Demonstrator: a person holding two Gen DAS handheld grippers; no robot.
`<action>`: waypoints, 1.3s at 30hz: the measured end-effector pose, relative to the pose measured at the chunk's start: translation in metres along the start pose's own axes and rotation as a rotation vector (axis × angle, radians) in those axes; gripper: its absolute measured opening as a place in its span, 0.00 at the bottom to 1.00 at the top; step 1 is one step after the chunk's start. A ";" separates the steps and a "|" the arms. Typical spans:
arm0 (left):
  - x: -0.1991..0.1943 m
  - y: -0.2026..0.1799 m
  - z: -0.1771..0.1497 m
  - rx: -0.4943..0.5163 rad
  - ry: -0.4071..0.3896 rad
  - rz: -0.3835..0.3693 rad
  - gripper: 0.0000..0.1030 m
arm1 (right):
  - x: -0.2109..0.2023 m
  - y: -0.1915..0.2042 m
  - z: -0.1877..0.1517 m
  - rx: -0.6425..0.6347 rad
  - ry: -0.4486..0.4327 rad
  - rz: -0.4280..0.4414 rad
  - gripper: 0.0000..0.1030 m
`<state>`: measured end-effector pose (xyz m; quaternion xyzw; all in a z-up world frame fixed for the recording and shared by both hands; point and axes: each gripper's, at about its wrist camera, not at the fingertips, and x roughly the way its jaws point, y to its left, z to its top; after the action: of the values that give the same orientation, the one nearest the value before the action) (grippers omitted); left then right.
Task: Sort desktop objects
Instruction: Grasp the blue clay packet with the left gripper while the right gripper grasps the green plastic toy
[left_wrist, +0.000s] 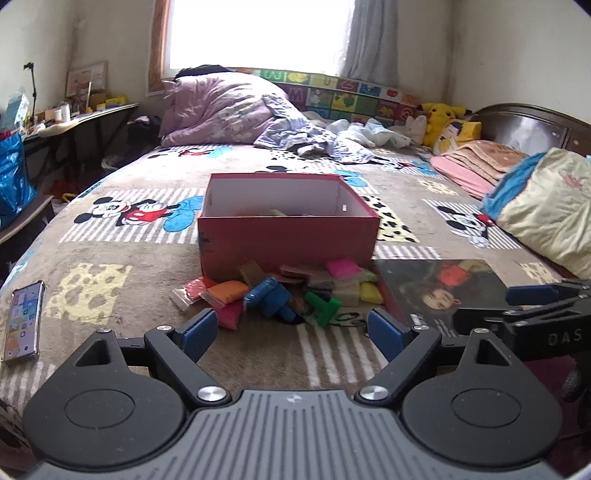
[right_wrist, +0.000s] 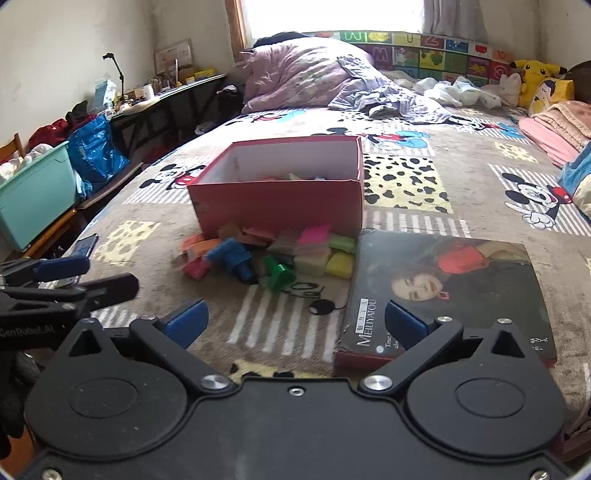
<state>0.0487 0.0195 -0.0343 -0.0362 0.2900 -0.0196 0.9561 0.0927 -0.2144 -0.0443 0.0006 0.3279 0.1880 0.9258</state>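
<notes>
A red open box (left_wrist: 288, 236) (right_wrist: 277, 199) stands on the bed with a few items inside. In front of it lies a pile of small coloured packets and toys (left_wrist: 288, 291) (right_wrist: 266, 254), among them a blue toy (left_wrist: 269, 299) (right_wrist: 236, 258) and a green toy (left_wrist: 323, 308) (right_wrist: 279, 275). My left gripper (left_wrist: 291, 336) is open and empty, just short of the pile. My right gripper (right_wrist: 295, 325) is open and empty, its right finger over the box lid (right_wrist: 443, 291) with a portrait on it. A black hair tie (right_wrist: 306, 290) lies near the pile.
A phone (left_wrist: 24, 325) (right_wrist: 83, 245) lies on the blanket at the left. Pillows (left_wrist: 546, 206) and a folded blanket (left_wrist: 476, 162) sit at the right; a quilt heap (left_wrist: 221, 107) is at the back. A teal bin (right_wrist: 33, 195) and blue bag (right_wrist: 96, 151) stand beside the bed.
</notes>
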 end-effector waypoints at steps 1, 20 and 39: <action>0.006 0.004 0.000 -0.007 -0.004 0.003 0.86 | 0.004 -0.002 0.000 -0.005 -0.009 0.001 1.00; 0.108 0.041 0.000 -0.063 0.049 -0.039 0.86 | 0.111 -0.007 0.003 -0.172 -0.082 0.136 0.99; 0.188 0.038 0.000 0.091 0.118 0.029 0.33 | 0.185 0.025 -0.013 -0.336 -0.083 0.144 0.70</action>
<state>0.2054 0.0461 -0.1411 0.0129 0.3451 -0.0212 0.9382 0.2077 -0.1283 -0.1637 -0.1226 0.2525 0.3056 0.9099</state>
